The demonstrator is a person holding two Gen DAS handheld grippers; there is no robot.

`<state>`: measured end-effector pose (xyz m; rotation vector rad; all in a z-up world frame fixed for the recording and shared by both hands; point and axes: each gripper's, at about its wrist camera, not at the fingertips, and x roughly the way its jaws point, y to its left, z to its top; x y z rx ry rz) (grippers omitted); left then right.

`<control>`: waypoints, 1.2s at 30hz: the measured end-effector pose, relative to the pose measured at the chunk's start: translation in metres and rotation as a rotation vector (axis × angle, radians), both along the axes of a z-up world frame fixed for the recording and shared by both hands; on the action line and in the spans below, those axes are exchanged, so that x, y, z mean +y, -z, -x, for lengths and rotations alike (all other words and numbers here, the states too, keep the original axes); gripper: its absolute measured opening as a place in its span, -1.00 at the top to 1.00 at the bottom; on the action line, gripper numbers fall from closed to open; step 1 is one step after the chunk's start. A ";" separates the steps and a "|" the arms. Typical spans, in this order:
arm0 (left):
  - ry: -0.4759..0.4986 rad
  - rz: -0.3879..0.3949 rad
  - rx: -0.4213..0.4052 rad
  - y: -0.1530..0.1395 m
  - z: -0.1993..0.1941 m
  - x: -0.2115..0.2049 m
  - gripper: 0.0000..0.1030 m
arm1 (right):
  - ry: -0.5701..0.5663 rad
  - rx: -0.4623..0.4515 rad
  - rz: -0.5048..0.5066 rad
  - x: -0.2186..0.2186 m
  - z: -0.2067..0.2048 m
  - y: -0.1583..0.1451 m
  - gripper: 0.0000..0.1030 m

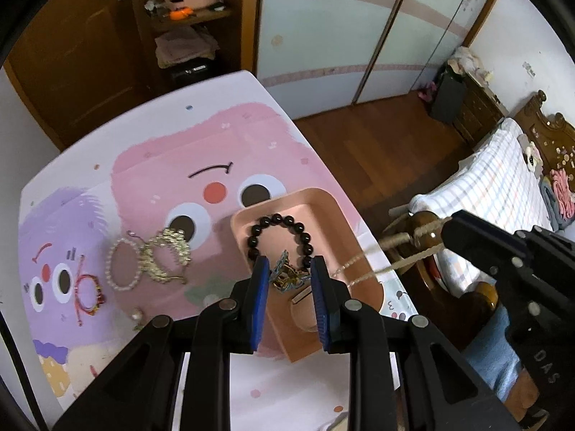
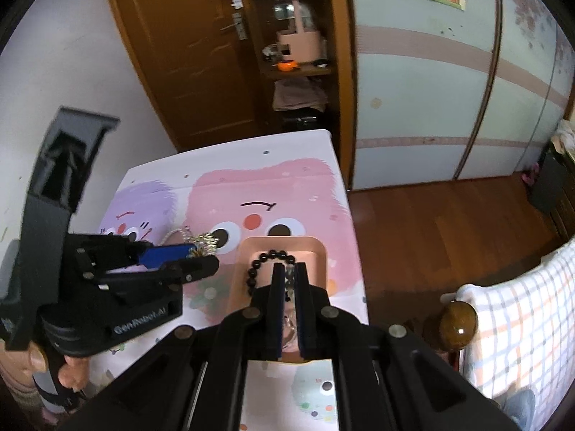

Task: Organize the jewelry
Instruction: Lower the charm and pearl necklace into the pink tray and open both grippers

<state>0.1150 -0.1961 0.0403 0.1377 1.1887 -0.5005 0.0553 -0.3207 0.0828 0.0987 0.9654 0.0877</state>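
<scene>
Bedroom floorboards and wardrobe doors are framing a table (image 1: 151,327) under a cartoon cloth, and the pink tray (image 1: 325,199) near its right edge is the landmark to follow. Lying inside the tray is a black bead bracelet (image 1: 278,221), with a tangled blue-and-gold piece (image 1: 287,274) at its near side. Left of the tray, a gold bracelet (image 1: 167,256), a pearl bracelet (image 1: 122,267) and a red cord bracelet (image 1: 88,292) are waiting on the cloth. The right gripper (image 2: 289,269) is hovering over the tray, its jaws pinched nearly together on a pale bead chain (image 1: 363,267) that is stretching taut from the tray's right rim up to it. The left gripper (image 1: 290,269) is hanging above the tray's near end, jaws only narrowly parted and gripping nothing that I can see. Judging by this, the chain is being settled into the tray. Doing it well probably means lowering the right hand until the chain is slackening inside the rim, steering clear of the tangled piece so links are not snagging, and parting the jaws only once the chain is resting within the tray walls.
</scene>
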 end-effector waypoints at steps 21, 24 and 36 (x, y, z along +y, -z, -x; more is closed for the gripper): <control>-0.042 -0.034 0.184 0.090 -0.028 -0.016 0.58 | -0.009 0.132 -0.044 -0.003 -0.020 0.047 0.90; -0.052 -0.030 0.198 0.095 -0.029 -0.012 0.50 | -0.020 0.155 -0.036 0.004 -0.023 0.055 0.90; -0.063 -0.026 0.150 0.083 -0.019 0.004 0.47 | -0.024 0.193 -0.037 0.015 -0.028 0.066 0.87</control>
